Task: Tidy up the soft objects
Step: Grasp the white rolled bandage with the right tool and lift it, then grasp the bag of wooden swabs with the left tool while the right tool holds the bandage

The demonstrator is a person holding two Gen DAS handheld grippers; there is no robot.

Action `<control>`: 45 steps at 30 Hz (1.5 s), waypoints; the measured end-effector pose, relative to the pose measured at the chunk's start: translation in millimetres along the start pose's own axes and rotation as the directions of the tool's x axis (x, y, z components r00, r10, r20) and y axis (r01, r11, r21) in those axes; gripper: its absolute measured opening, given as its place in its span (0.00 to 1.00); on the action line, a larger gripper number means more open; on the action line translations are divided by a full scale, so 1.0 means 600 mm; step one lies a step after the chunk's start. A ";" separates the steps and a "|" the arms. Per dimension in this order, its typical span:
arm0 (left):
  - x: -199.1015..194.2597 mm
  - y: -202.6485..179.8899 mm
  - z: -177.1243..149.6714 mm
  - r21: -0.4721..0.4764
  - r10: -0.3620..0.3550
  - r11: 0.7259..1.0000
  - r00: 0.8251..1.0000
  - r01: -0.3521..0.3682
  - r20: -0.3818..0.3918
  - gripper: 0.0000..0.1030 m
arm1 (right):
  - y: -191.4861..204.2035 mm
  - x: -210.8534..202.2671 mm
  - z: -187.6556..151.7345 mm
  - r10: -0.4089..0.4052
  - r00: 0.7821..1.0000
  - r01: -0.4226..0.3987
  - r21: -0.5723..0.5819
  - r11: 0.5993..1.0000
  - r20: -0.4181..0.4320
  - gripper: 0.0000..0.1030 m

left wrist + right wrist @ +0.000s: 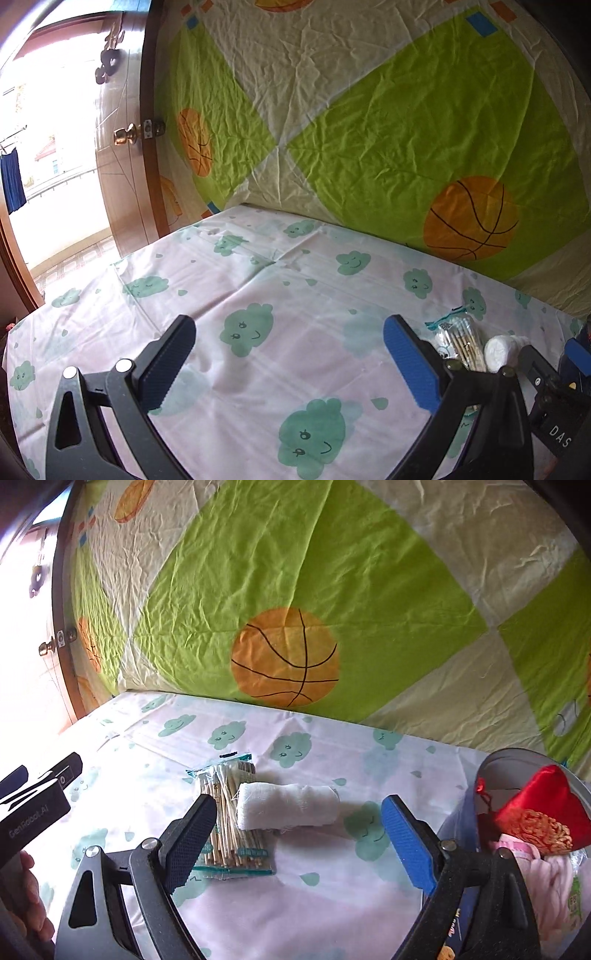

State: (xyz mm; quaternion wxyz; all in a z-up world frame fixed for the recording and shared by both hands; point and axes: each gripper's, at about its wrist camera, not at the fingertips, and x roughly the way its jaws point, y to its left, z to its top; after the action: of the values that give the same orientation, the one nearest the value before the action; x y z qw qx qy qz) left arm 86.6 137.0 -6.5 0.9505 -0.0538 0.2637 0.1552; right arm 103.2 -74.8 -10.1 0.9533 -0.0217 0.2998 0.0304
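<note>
On a table spread with a cloud-print cloth (258, 915), a tidy-up of soft things stands partly done. At the right, a grey bin (517, 760) already holds a red satin pouch (543, 797) with gold embroidery and some pink fabric (535, 867) beneath it, which suggests that part of the sorting is finished. Two things remain out on the cloth: a roll of white gauze (288, 805), lying on its side, and a clear packet of cotton swabs (229, 812), which the roll's left end overlaps.

The right gripper (299, 842) points down at this pair with its jaws spread wide and nothing between the pads; the gauze lies just ahead of the gap, nearer the black finger. The left gripper (288, 362) is likewise wide open and empty over bare cloth, with the swabs and gauze off beyond its blue finger. A person's hand (26, 897) shows at the lower left of the right wrist view, under the left tool's body.

Judging by the layout, the gauze looks the likely next item for the bin. Whether the swabs belong there too cannot be told.
</note>
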 end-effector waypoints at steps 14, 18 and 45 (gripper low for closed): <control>0.009 0.000 -0.001 -0.007 -0.009 1.000 1.000 0.009 -0.030 1.00 | -0.023 0.138 0.021 0.138 0.956 -0.105 0.139 0.985 -0.258 0.89; 0.009 -0.003 -0.003 0.000 -0.020 1.000 0.999 0.020 -0.032 1.00 | -0.029 0.132 0.020 0.146 0.958 -0.109 0.160 0.981 -0.246 0.77; 0.060 -0.240 -0.021 0.071 -0.178 0.975 0.937 0.208 -0.300 0.93 | -0.079 -0.172 -0.031 -0.215 0.921 0.189 0.111 0.976 0.324 0.77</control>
State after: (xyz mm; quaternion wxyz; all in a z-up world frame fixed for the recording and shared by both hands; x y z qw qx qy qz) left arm 156.2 7.8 -33.0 0.9133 -0.0531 0.4019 0.0377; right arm 11.5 -127.8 34.9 0.9884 -0.0101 0.1308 -0.0764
